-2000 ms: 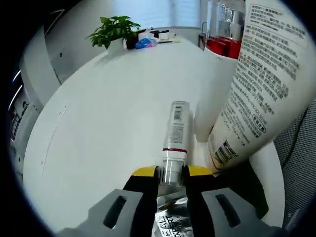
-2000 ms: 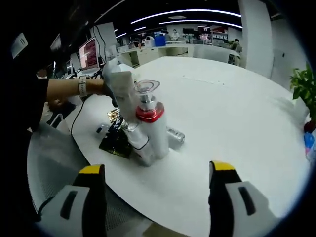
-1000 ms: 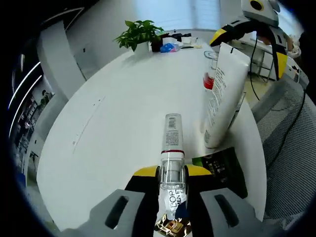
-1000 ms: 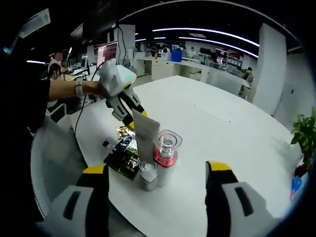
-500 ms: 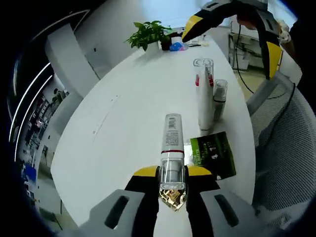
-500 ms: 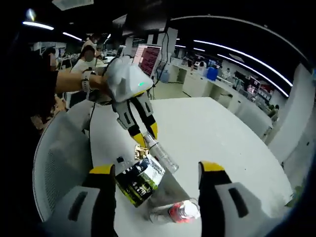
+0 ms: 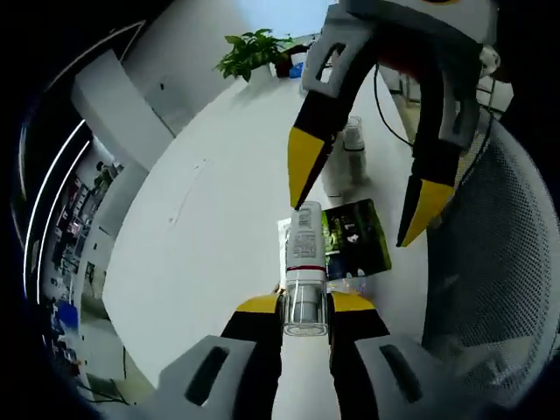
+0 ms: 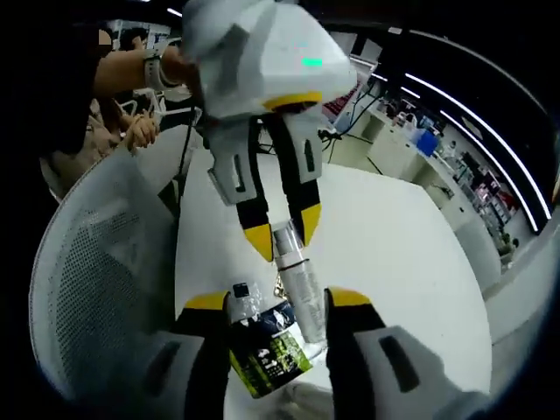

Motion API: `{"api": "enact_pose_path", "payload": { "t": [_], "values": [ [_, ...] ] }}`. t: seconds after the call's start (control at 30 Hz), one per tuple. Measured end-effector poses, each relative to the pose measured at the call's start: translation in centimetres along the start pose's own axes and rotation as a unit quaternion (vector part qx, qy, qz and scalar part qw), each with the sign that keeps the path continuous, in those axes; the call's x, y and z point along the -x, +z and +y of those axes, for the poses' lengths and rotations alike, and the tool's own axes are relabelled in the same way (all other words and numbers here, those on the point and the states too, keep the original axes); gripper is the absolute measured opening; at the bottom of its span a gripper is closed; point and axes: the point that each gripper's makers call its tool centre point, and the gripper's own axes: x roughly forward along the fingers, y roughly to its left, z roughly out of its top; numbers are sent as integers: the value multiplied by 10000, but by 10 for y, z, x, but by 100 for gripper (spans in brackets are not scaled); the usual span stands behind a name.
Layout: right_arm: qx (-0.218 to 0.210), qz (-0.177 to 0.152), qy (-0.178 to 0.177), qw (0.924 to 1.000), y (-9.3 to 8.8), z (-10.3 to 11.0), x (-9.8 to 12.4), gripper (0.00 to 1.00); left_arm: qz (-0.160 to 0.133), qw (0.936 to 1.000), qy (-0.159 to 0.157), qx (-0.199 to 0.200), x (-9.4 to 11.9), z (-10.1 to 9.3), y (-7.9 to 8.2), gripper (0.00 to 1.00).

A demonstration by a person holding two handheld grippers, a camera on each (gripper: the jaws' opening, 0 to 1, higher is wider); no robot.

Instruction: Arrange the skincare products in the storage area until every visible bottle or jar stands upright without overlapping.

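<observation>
Above the near edge of a white round tabletop (image 7: 219,175) in an open office with ceiling light strips, the left gripper (image 7: 305,308) clamps a silver tube (image 7: 304,262) held in the air, while the right gripper (image 7: 363,188) hangs wide apart over a green packet (image 7: 354,238), clear-capped bottles (image 7: 350,157) upright behind, a potted plant (image 7: 254,52) at the far edge.

silver tube (image 7: 306,254) with dark print, a red band and a clear cap; held between yellow-tipped black jaws of the left gripper (image 7: 304,304). beside the tube, a green-and-black sachet (image 7: 353,238). table (image 7: 219,210) white. right gripper (image 7: 363,188) grey, tips yellow.
</observation>
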Motion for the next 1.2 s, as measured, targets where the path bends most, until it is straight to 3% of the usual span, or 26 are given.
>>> {"api": "enact_pose_path", "payload": {
  "t": [0.3,0.53,0.6,0.63,0.73,0.9,1.0,1.07,1.13,1.2],
  "values": [
    [172,259,213,9993,-13,13,-31,33,271,9985,-344,-333,8,-23,-2,15],
    [-3,379,237,9990,-27,15,-31,23,386,9955,-521,-687,5,-31,3,15],
    [97,391,272,9988,-32,19,-28,21,298,9949,-601,-758,2,-33,9,15],
    [270,421,292,9983,-35,21,-26,21,226,9937,-655,-885,2,-34,12,16],
    [32,357,232,9991,-40,19,-20,20,2,9920,-781,-994,-1,-37,21,16],
    [-511,126,203,9984,-57,17,-8,19,-800,9917,-940,-359,-4,-32,41,21],
    [-769,-151,133,9968,-64,16,6,19,-1115,9885,-1020,20,-6,-28,44,24],
    [-1011,-419,126,9939,-65,17,16,19,-1401,9832,-1112,359,-8,-30,48,26],
    [-1261,-686,171,9895,-65,18,25,19,-1781,9731,-1304,666,-9,-35,56,27],
    [-1586,-871,189,9833,-67,18,31,19,-2269,9576,-1439,1036,-9,-38,70,26]
  ]
}}
